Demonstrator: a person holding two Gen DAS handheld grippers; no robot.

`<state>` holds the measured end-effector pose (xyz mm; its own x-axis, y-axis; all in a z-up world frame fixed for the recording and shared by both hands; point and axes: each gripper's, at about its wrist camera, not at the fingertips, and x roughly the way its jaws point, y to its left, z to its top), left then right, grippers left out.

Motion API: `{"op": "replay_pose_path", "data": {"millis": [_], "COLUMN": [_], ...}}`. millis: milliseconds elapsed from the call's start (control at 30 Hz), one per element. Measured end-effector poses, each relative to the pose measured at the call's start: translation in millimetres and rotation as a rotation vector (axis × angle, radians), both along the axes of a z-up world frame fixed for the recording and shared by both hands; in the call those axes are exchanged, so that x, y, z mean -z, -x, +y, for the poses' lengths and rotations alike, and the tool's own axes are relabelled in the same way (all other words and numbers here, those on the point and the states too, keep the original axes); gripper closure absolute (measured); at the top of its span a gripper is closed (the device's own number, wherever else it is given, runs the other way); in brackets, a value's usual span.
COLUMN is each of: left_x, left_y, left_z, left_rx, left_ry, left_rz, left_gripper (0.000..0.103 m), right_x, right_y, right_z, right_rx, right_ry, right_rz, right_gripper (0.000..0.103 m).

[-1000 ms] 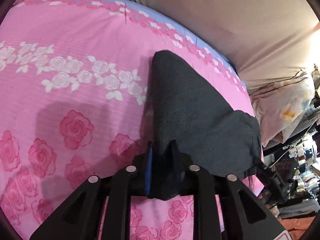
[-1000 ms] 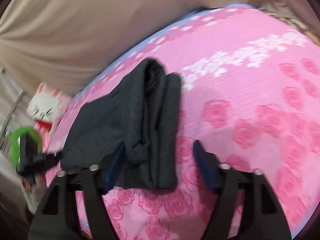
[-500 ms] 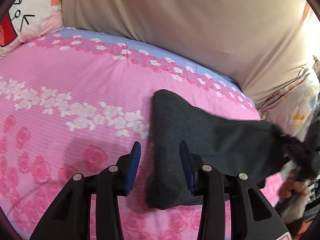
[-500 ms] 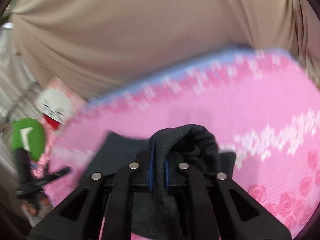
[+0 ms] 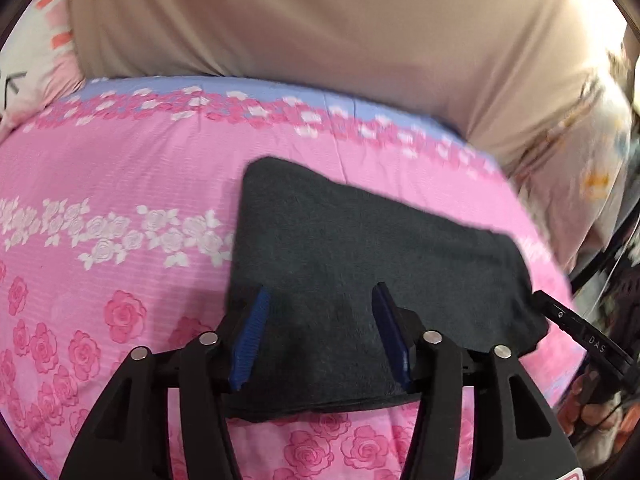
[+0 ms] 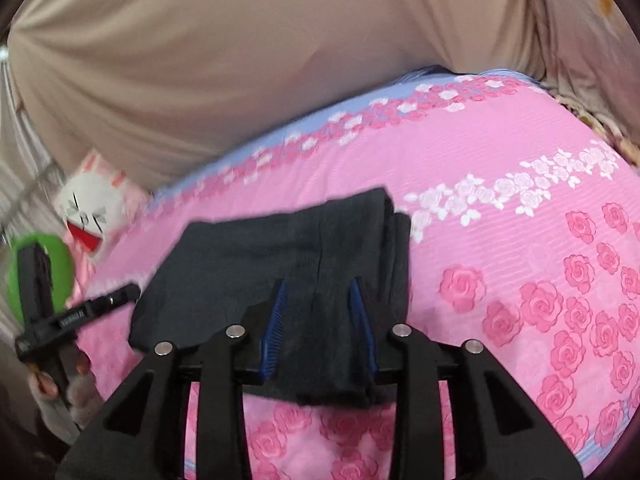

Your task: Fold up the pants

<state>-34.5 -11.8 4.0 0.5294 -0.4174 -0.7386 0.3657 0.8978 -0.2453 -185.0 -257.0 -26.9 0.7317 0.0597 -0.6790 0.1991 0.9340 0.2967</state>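
The dark grey pants (image 5: 360,264) lie folded into a flat rectangle on the pink rose bedspread (image 5: 120,208). My left gripper (image 5: 320,304) is open and empty, its blue pads (image 5: 252,328) spread over the near edge of the pants. In the right wrist view the pants (image 6: 280,256) show stacked layers along their right side. My right gripper (image 6: 318,292) is open, its blue pads (image 6: 276,320) apart over the near end of the fold, holding nothing. The other gripper (image 6: 76,312) shows at the left in this view.
A beige fabric backdrop (image 5: 320,32) rises behind the bed. A white bunny plush (image 6: 92,212) sits at the bed's left corner. A floral pillow (image 5: 580,184) and clutter lie off the right side. The bed edge is near the bottom of both views.
The right gripper was shut on a raised bunch of the pants; it has laid it down and opened. The left gripper has opened wider. The pants now lie flat.
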Motion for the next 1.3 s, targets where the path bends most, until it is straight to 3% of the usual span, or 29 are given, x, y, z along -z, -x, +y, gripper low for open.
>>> {"op": "replay_pose_path", "data": {"millis": [67,133,233,267,333,400,467,533,567,700,800,900,1000,1100,1200,1300], "left_x": [23.7,28.9,28.0,29.5,33.8,30.0,20.1,12.9,9.9,1.5,1.2,1.0,3.7,7.4,5.1,-1.3], "left_y": [-3.1,-0.2,-2.0,-3.2,-4.3,-1.2,7.3,10.4,11.2,12.1,9.4,5.6,-6.7,-17.5,-20.1,-16.1], "left_z": [-11.7,-6.8,1.2,2.2,5.1,7.0,16.2,26.9,30.3,49.0,64.8,89.7,114.0,135.9,163.9,191.4], "left_rx": [-0.003,-0.010,-0.030,-0.033,-0.043,-0.044,-0.049,-0.066,-0.077,-0.127,-0.157,-0.196,-0.237,-0.269,-0.306,-0.345], "left_ry": [-0.087,-0.085,-0.090,-0.097,-0.098,-0.084,-0.032,0.012,0.026,0.043,0.057,0.062,0.062,0.094,0.142,0.174], "left_rz": [0.023,-0.013,0.003,0.004,0.000,-0.007,-0.027,-0.032,-0.037,-0.079,-0.072,-0.083,-0.091,-0.079,-0.085,-0.099], "left_gripper": [0.049,0.047,0.051,0.051,0.051,0.052,0.052,0.045,0.043,0.040,0.040,0.038,0.038,0.038,0.038,0.038], "right_x": [9.4,-6.4,-28.2,-27.5,-1.3,6.4,-5.8,-19.3,-21.0,-8.7,7.7,-7.6,-31.1,-55.0,-67.5,-80.4], "right_y": [-1.2,5.0,7.9,6.3,-9.2,-5.5,5.6,6.7,2.4,-43.8,-67.0,-62.5,-57.7,-60.4,-87.9,-123.6], "right_z": [1.6,2.1,9.4,11.0,6.1,1.4,-3.7,-10.8,-12.3,-24.4,-13.9,16.1,35.5,55.7,87.2,145.8], "right_rx": [0.023,0.032,-0.014,-0.020,-0.004,0.025,0.036,0.054,0.062,0.027,0.001,0.015,0.019,-0.064,-0.191,-0.314], "right_ry": [0.063,0.026,0.037,0.053,0.085,0.067,0.008,0.003,0.022,0.049,0.076,0.230,0.239,0.110,-0.056,-0.050], "right_rz": [0.010,-0.019,-0.089,-0.083,0.019,0.011,-0.040,-0.083,-0.083,-0.013,0.057,0.042,0.000,-0.048,-0.051,-0.064], "right_gripper": [0.077,0.076,0.075,0.076,0.076,0.076,0.069,0.034,0.028,0.026,0.064,0.078,0.087,0.093,0.099,0.099]}}
